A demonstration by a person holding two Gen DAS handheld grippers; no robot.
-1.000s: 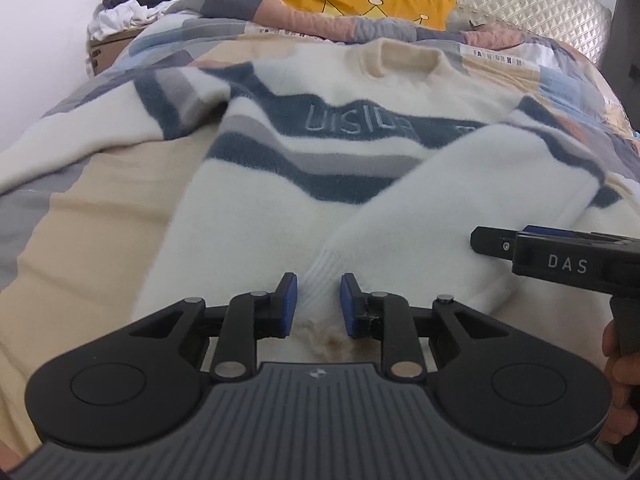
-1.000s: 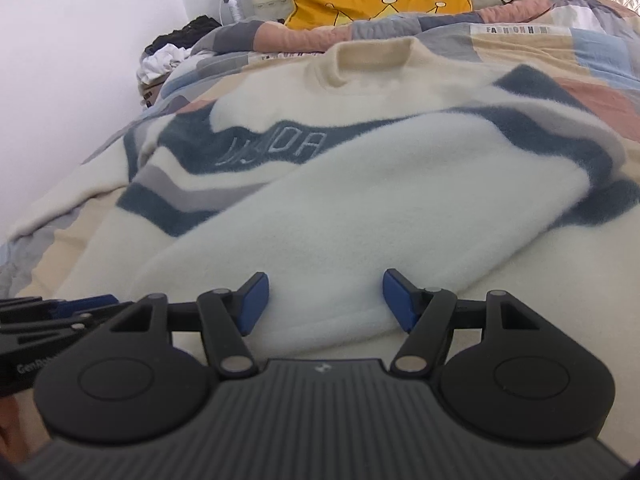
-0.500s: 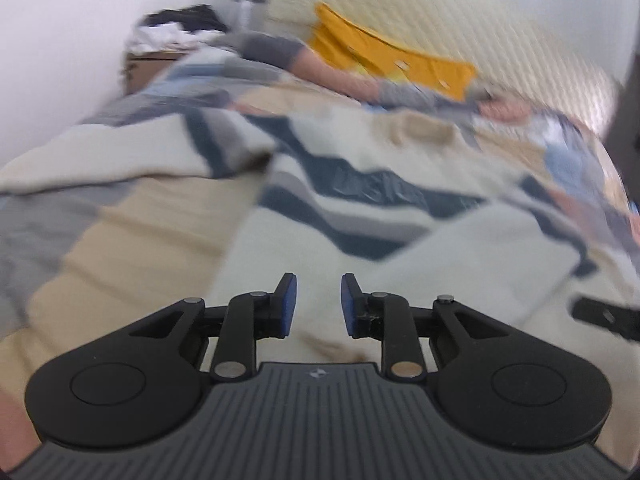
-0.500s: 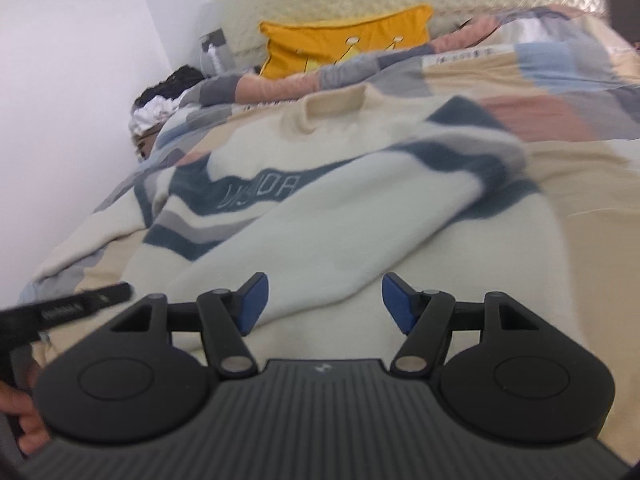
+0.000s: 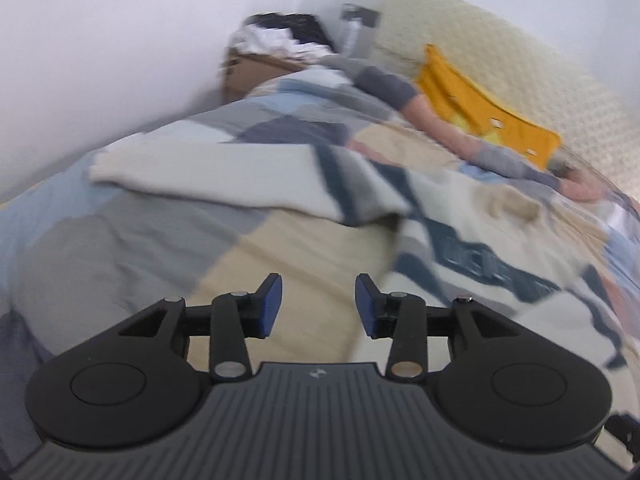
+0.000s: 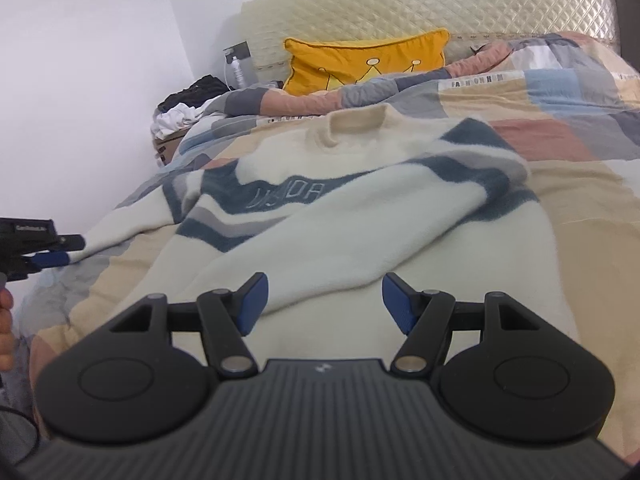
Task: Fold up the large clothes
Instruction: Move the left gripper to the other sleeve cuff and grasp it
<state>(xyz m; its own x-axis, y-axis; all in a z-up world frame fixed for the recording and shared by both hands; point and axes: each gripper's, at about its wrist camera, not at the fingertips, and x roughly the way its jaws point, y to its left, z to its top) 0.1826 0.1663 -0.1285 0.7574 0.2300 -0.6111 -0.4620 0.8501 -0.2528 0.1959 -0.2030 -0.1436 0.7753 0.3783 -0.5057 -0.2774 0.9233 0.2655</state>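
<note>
A cream sweater [image 6: 360,216] with navy and grey stripes lies front up on the bed, its right sleeve folded diagonally across the chest. Its other sleeve [image 5: 208,172] stretches out to the left over the patchwork quilt. My left gripper [image 5: 318,304] hovers above bare quilt left of the sweater's body; its jaws are opening with nothing between them. It shows at the left edge of the right wrist view as the left gripper [image 6: 56,250], near the outstretched sleeve's cuff. My right gripper [image 6: 324,300] stands open above the folded sleeve's end, holding nothing.
A patchwork quilt [image 6: 580,240] covers the bed. A yellow cushion [image 6: 368,60] leans on the quilted headboard [image 6: 440,4]. A cardboard box heaped with clothes [image 5: 276,52] stands by the white wall at the bed's far left corner. A hand [image 6: 6,328] shows at the left edge.
My left gripper has left the folded sleeve's cuff, swung left and up over the quilt, and its jaws have widened. The right gripper has drawn back and risen a little, still open.
</note>
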